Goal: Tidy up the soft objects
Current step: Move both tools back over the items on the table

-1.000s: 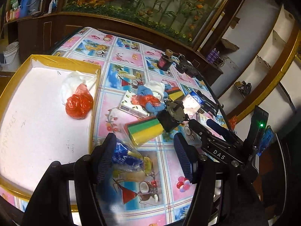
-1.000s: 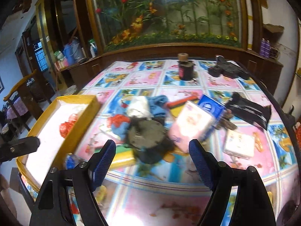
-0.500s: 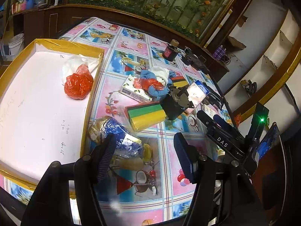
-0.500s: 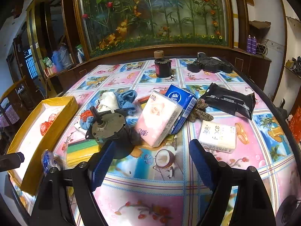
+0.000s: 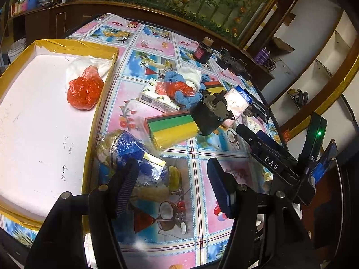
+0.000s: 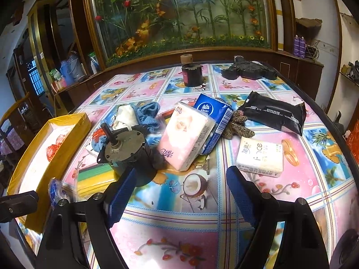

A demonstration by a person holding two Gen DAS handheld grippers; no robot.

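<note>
My left gripper point(image 5: 172, 186) is open and empty above the table's near edge, its left finger just in front of a clear bag with blue stuff point(image 5: 132, 154). A yellow-rimmed white tray point(image 5: 29, 121) on the left holds a red plastic bag point(image 5: 84, 90) and a white one point(image 5: 89, 63). A green-yellow sponge pack point(image 5: 172, 130) lies ahead. A pile of blue and white cloths point(image 5: 186, 85) sits on a tissue pack. My right gripper point(image 6: 179, 192) is open and empty, near a pink tissue pack point(image 6: 186, 139) and a white tissue pack point(image 6: 260, 157).
A heavy dark motor point(image 6: 128, 154) stands beside the sponge pack. A blue Vinda pack point(image 6: 215, 116), knit gloves point(image 6: 237, 125), a black pouch point(image 6: 276, 114), a dark jar point(image 6: 191, 74) and a black object point(image 6: 249, 70) lie further back. The right gripper shows in the left wrist view point(image 5: 271, 157).
Both grippers have pulled back and risen from the table. The blue-filled bag, once between the left fingers, now lies free ahead of them. The right gripper has shifted right, away from the motor.
</note>
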